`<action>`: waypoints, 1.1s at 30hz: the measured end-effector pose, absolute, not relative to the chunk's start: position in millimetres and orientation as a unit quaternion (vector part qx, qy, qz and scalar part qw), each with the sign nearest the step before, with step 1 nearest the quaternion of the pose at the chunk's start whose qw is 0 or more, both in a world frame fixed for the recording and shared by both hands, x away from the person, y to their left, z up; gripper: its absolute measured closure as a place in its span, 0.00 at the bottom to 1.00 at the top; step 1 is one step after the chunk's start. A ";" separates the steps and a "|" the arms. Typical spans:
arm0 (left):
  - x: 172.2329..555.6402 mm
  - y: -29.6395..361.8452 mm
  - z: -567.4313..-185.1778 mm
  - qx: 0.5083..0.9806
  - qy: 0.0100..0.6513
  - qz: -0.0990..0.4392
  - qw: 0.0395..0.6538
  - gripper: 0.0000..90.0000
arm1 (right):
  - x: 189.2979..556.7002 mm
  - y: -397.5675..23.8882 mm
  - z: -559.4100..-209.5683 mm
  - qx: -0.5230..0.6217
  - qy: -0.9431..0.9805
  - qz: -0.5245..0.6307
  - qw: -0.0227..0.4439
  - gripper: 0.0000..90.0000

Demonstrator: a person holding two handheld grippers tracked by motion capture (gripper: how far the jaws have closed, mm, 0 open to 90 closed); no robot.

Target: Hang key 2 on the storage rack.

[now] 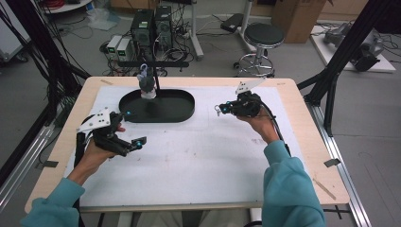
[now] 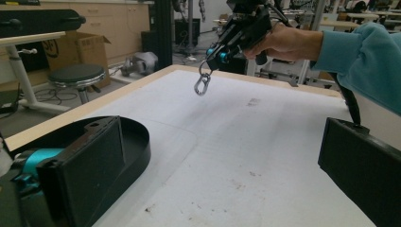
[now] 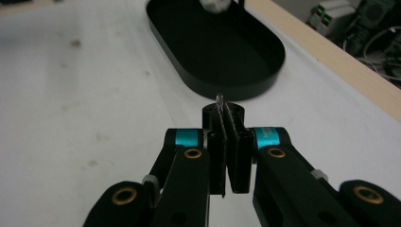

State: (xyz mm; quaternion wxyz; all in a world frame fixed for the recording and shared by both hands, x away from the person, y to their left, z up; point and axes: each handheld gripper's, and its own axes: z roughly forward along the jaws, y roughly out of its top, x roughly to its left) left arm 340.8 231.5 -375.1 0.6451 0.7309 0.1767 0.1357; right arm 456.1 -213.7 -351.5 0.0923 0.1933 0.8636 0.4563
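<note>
White-covered wooden table; right gripper clenched on a small silver metal carabiner clip, held aloft; left gripper spread wide, empty, near the black oval tray

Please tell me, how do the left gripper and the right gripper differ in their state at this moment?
The left gripper has its black jaws wide apart and holds nothing; the right gripper has its jaws shut on a small silver metal carabiner, which hangs over the white table mat. The left sits low beside the black oval tray; the right is raised. Both have teal accents.
</note>
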 end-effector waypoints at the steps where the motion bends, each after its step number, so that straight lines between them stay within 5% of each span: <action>1: 341.2 230.1 -374.5 0.731 0.176 0.134 0.646 0.02 | 454.1 -213.0 -349.0 0.191 0.859 0.466 0.090 0.99; 16: 350.2 215.7 -359.2 0.722 0.170 0.107 0.663 0.03 | 415.9 -173.3 -319.8 0.127 0.818 0.560 0.017 0.98; 33: 351.9 190.5 -345.9 0.746 0.124 0.094 0.648 0.03 | 397.1 -117.2 -316.1 0.059 0.811 0.582 -0.011 0.98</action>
